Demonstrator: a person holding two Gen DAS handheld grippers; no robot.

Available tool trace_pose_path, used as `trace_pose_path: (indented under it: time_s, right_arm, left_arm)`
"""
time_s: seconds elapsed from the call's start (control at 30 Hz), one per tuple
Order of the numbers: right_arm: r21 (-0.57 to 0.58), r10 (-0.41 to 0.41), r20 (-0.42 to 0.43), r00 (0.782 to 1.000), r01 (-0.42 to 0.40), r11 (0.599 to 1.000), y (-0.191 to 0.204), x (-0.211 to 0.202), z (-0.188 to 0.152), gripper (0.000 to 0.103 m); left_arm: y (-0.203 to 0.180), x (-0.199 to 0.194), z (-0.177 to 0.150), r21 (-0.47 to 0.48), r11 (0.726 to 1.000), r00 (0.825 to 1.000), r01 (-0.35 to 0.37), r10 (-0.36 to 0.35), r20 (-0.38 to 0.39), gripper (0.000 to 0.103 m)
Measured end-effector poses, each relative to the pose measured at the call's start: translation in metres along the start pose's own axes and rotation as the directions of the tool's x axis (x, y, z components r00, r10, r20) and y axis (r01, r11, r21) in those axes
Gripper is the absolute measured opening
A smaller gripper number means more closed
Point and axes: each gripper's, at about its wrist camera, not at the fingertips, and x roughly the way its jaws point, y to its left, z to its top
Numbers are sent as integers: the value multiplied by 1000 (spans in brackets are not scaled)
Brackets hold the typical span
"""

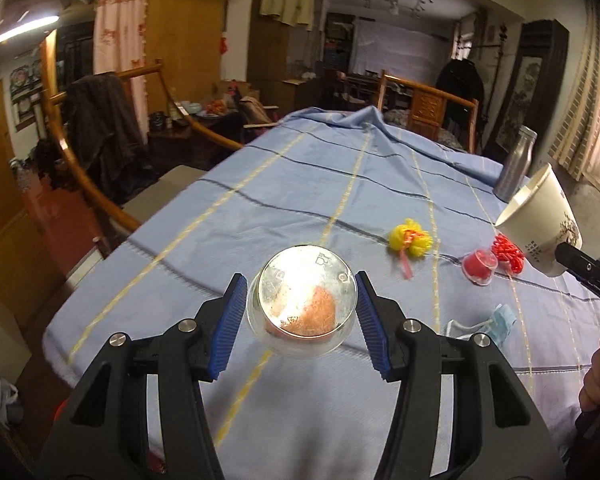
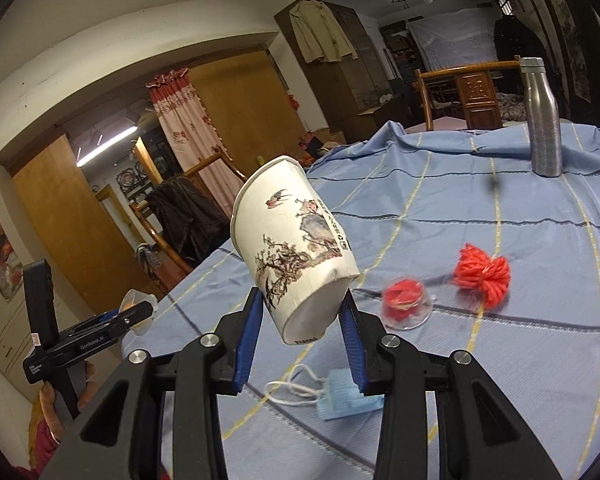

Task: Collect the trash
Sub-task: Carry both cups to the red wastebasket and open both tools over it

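Left wrist view: a small clear plastic cup with orange residue (image 1: 302,301) was clamped between the blue pads of the left gripper (image 1: 302,322), bottom facing the camera, lifted off the blue striped tablecloth (image 1: 260,184). A white printed paper cup (image 1: 540,226) was seen at right frame edge, mouth turned toward centre.

Right wrist view: the paper cup (image 2: 292,252) was gripped near its base by the right gripper (image 2: 300,332), long axis tilted to upper left. The left gripper (image 2: 134,312) was seen at lower left, well apart. A blue face mask (image 2: 346,398) lay on the cloth below the fingers.
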Motion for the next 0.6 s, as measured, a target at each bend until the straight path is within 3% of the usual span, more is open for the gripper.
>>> trace_pose_path:
  time_s: [0.2,0.33,0.6]
  right_arm:
    - [21,59,-21,998,-59,998,15,0,-15,38]
    - [-6,79,-32,996,-79,997,33,-3,-22,38]
    - [-53,99,-83,992,-104,993,75,12,-29,38]
  left_arm:
    - [50,-48,-26,-95,990,994,-106,109,24,54]
    - [93,-75,-52,-173,968,982,-181,186,15,54]
    - [190,-97,-107,-353,886,952,-300,299,-60,54]
